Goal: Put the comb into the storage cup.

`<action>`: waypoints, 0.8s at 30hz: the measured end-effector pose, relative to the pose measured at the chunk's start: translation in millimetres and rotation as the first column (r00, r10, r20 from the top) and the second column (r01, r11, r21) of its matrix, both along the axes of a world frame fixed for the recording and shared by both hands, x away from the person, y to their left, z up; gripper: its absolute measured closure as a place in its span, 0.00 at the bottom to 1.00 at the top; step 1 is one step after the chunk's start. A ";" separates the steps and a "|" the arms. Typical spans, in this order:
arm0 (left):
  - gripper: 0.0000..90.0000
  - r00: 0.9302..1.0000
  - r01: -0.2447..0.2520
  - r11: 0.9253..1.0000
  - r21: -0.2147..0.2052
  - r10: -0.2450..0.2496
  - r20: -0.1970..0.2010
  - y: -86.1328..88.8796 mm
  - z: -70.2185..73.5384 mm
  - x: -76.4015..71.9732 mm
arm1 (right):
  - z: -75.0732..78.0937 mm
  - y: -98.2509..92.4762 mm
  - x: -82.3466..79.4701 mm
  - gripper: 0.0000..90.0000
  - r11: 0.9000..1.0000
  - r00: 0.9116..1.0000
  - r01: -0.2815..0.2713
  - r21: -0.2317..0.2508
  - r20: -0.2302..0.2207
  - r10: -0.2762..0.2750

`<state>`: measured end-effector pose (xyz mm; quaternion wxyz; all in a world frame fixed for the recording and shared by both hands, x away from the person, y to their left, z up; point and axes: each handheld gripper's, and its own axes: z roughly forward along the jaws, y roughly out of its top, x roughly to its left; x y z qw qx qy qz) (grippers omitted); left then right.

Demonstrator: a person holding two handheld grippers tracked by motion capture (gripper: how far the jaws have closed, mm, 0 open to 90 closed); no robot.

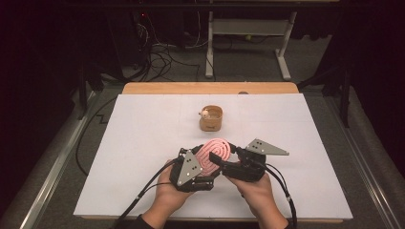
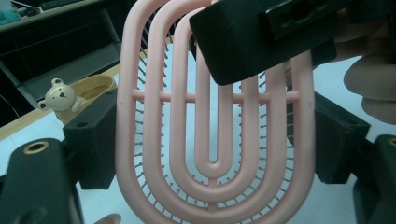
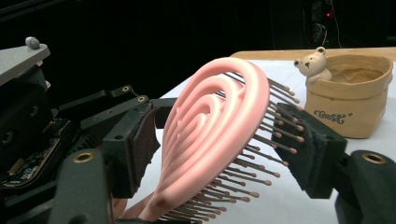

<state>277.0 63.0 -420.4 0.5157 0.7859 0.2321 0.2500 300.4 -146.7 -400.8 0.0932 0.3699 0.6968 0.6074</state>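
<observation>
The left tongs [image 1: 203,160] are clamped hard on the pink hairbrush [image 1: 214,156], their jaws as close together as they go, one black pad on each long edge of the oval head; in the left gripper view the two pads [image 2: 93,140] sit against the brush's outer rim on either side. The brush is held up off the white counter [image 1: 143,138], standing on edge between the two hands, its looped pink ribs turned toward the left tongs' camera and its brown-tipped bristles [image 3: 275,144] pointing away toward the far side.

The right tongs [image 1: 224,164] reach in from the other side and straddle the same brush head. In the right gripper view their jaws stand about halfway apart: one pad lies just beside the smooth ribbed back, the other pad [image 3: 308,149] meets the tips of the bristles. Whether that first pad truly presses on the back I cannot tell, so no firm grip by these tongs is visible. In the left gripper view one of the right tongs' jaws crosses over the upper part of the brush.

Beyond both tongs, well apart from the brush and farther up the counter, stands a small tan cup [image 1: 210,119] shaped like a paper bag, with a little bear figure [image 3: 314,63] perched on its rim. Both hands rest low at the near edge of the counter, cables trailing back from each set of tongs.
</observation>
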 end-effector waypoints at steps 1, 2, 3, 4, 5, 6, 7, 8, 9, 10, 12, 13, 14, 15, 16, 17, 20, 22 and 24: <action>0.20 1.000 0.001 1.000 0.000 -0.001 -0.001 -0.2 -0.1 -0.1 | -0.3 0.2 -0.1 0.37 1.000 1.000 0.002 0.000 -0.004 -0.002; 0.20 1.000 0.002 1.000 -0.001 -0.002 -0.001 -0.2 0.0 -0.2 | -0.4 0.2 0.0 0.37 1.000 1.000 0.003 0.001 -0.010 -0.003; 0.20 1.000 0.003 1.000 -0.005 -0.003 -0.001 -0.3 0.1 -0.4 | -0.6 0.2 0.2 0.38 1.000 1.000 0.003 0.004 -0.014 -0.003; 0.20 1.000 0.004 1.000 -0.007 -0.004 0.001 -0.3 0.4 -0.6 | -0.9 -0.1 0.3 0.40 1.000 1.000 0.000 0.007 -0.015 0.000; 0.20 1.000 0.007 1.000 -0.011 -0.007 0.000 -0.3 0.7 -0.8 | -1.3 0.0 0.3 0.41 1.000 1.000 -0.005 0.009 -0.018 0.005; 0.20 1.000 0.011 1.000 -0.015 -0.011 -0.001 -0.3 1.1 -1.0 | -1.5 0.4 0.1 0.43 1.000 1.000 -0.009 0.008 -0.022 0.009; 0.20 1.000 0.012 1.000 -0.016 -0.012 -0.001 -0.5 1.4 -1.3 | -1.7 1.1 -0.2 0.44 1.000 1.000 -0.013 0.008 -0.025 0.013; 0.20 1.000 0.012 1.000 -0.014 -0.012 0.003 -0.9 1.6 -1.8 | -1.9 1.7 -0.4 0.46 1.000 0.999 -0.021 0.007 -0.025 0.021; 0.20 1.000 0.013 1.000 -0.011 -0.013 0.007 -1.2 1.8 -2.3 | -2.1 2.5 -0.7 0.46 1.000 0.999 -0.025 0.005 -0.026 0.025; 0.20 1.000 0.013 1.000 -0.011 -0.013 0.009 -1.5 1.9 -2.6 | -2.3 3.0 -0.9 0.47 1.000 0.999 -0.026 0.006 -0.032 0.026; 0.20 1.000 0.012 1.000 -0.010 -0.012 0.011 -1.6 1.9 -2.9 | -2.4 2.9 -0.8 0.48 1.000 0.999 -0.026 0.007 -0.035 0.026; 0.20 1.000 0.013 1.000 -0.011 -0.013 0.011 -1.6 1.9 -2.9 | -2.0 1.8 -0.6 0.49 1.000 0.999 -0.026 0.012 -0.037 0.026; 0.20 1.000 0.013 1.000 -0.010 -0.013 0.013 -1.7 1.8 -3.0 | -2.0 1.8 -0.6 0.49 1.000 0.999 -0.026 0.012 -0.037 0.026; 0.20 1.000 0.013 1.000 -0.008 -0.013 0.015 -1.8 1.7 -3.0 | -1.8 1.3 -0.5 0.50 1.000 0.999 -0.024 0.013 -0.039 0.025; 0.20 1.000 0.013 1.000 -0.008 -0.013 0.014 -2.0 1.6 -3.1 | -1.6 1.1 -0.4 0.50 1.000 0.999 -0.024 0.014 -0.042 0.024; 0.20 1.000 0.014 1.000 -0.007 -0.013 0.014 -2.1 1.6 -3.2 | -1.7 1.1 -0.3 0.50 1.000 0.999 -0.026 0.013 -0.046 0.026; 0.20 1.000 0.015 1.000 -0.005 -0.015 0.017 -2.4 1.7 -3.6 | -2.1 1.5 -0.5 0.53 1.000 0.998 -0.028 0.012 -0.049 0.029; 0.20 1.000 0.016 1.000 -0.006 -0.016 0.016 -2.4 1.9 -3.6 | -2.0 1.4 -0.9 0.55 0.999 0.998 -0.033 0.010 -0.048 0.033; 0.20 1.000 0.016 1.000 -0.002 -0.016 0.019 -2.9 1.7 -3.5 | -1.9 1.0 -0.8 0.56 0.999 0.998 -0.036 0.012 -0.051 0.036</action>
